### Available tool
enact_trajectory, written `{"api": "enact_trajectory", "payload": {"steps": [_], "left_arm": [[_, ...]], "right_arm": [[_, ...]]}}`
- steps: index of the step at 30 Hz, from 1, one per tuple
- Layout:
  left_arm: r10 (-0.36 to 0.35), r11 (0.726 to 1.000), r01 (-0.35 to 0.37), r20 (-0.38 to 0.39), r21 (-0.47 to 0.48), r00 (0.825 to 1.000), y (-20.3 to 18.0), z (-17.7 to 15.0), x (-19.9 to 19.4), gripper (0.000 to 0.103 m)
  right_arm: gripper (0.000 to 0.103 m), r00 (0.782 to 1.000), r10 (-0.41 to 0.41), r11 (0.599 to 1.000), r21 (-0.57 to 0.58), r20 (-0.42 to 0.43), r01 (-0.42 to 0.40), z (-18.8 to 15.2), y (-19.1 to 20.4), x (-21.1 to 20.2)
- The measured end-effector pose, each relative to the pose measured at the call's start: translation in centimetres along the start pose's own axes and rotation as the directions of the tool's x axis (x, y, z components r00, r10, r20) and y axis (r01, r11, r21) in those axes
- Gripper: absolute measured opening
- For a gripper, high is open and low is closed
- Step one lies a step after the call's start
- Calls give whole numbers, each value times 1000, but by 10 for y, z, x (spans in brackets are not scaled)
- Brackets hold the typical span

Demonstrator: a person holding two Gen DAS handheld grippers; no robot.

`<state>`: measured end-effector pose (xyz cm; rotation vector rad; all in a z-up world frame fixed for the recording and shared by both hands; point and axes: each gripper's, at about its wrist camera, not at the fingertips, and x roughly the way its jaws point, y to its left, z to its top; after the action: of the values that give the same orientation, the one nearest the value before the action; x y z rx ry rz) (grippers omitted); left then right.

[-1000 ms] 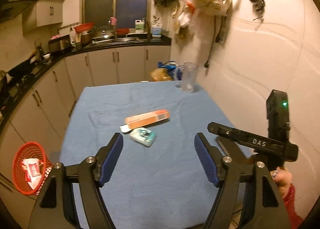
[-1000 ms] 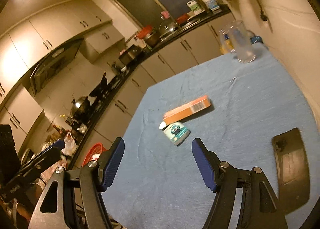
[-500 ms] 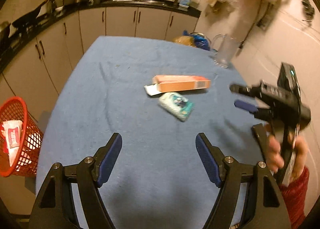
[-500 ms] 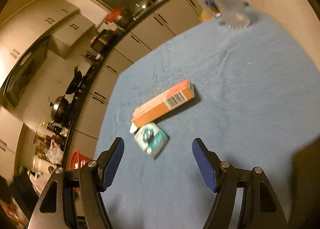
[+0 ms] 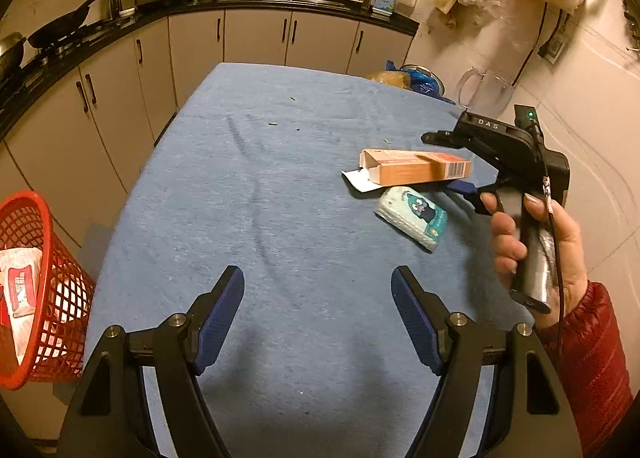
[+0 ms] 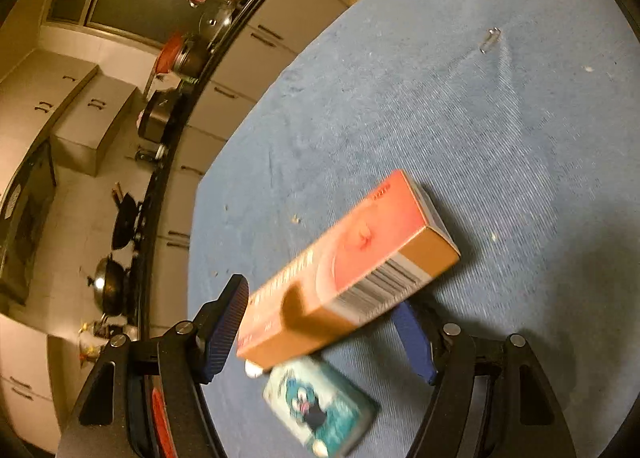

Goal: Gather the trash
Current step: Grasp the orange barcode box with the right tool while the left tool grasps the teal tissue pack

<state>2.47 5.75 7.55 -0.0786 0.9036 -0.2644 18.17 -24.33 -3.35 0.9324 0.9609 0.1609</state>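
2 pieces left: long orange cardboard box [image 6: 352,270] between open right gripper [image 6: 324,322], ungripped; teal tissue pack [image 5: 412,218] at 5 o'clock. Left gripper [image 5: 318,310] open, empty.

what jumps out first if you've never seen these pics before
The orange carton fills the right wrist view, lying on the blue tablecloth between the open right gripper fingers, with a teal tissue pack beside it. A red mesh basket with wrappers inside stands on the floor at the table's left. The left gripper hovers open over bare cloth.
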Motion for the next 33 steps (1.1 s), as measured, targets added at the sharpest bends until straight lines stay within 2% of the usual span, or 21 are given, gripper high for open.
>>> {"api": "enact_trajectory", "payload": {"steps": [1, 3, 5, 10, 14, 16, 18, 20, 23, 24, 28, 29, 33], "left_arm": [[-1, 1000, 1, -4, -4, 1000, 2, 1, 2, 75], [-3, 1000, 3, -11, -11, 1000, 3, 4, 5, 75], [-2, 1000, 2, -15, -15, 1000, 2, 4, 7, 75], [-9, 1000, 9, -33, -29, 999, -6, 11, 13, 75], [-22, 999, 19, -56, -50, 998, -17, 15, 21, 75], [-51, 996, 45, -77, -73, 996, -25, 19, 29, 76], [-57, 993, 47, -91, -104, 994, -34, 25, 38, 76], [-71, 986, 53, -116, -157, 991, -41, 32, 51, 76], [-60, 959, 9, -172, -284, 983, -55, 45, 80, 77], [-48, 955, -7, -177, -296, 983, -60, 47, 85, 77], [86, 928, -164, -237, -334, 968, -86, 62, 119, 77], [122, 915, -208, -253, -347, 960, -92, 65, 127, 77], [231, 891, -310, -257, -331, 938, -108, 71, 146, 77]], "right_arm": [[70, 1000, 0, 1000, 2, 7, 0, 1, 1, 1], [42, 1000, -7, 1000, 9, -8, 7, 2, 2, 8], [40, 1000, 24, 999, 32, -15, -23, 2, -3, 10], [32, 998, 63, 997, -34, 9, -63, 2, 6, -15], [27, 993, 86, 989, -127, 82, -75, 3, 20, -63], [25, 987, 104, 982, -170, 123, -82, 2, 22, -94], [25, 978, 130, 975, -202, 162, -96, 2, 22, -129], [25, 969, 128, 967, -242, 213, -75, -2, 22, -164], [25, 957, 138, 954, -295, 254, -59, -9, 22, -200], [25, 954, 139, 950, -307, 265, -54, -12, 20, -210], [25, 943, 167, 942, -330, 288, -66, -21, 16, -238], [25, 942, 172, 940, -333, 289, -70, -22, 14, -243], [25, 942, 183, 934, -348, 282, -77, -26, 8, -256]]}}
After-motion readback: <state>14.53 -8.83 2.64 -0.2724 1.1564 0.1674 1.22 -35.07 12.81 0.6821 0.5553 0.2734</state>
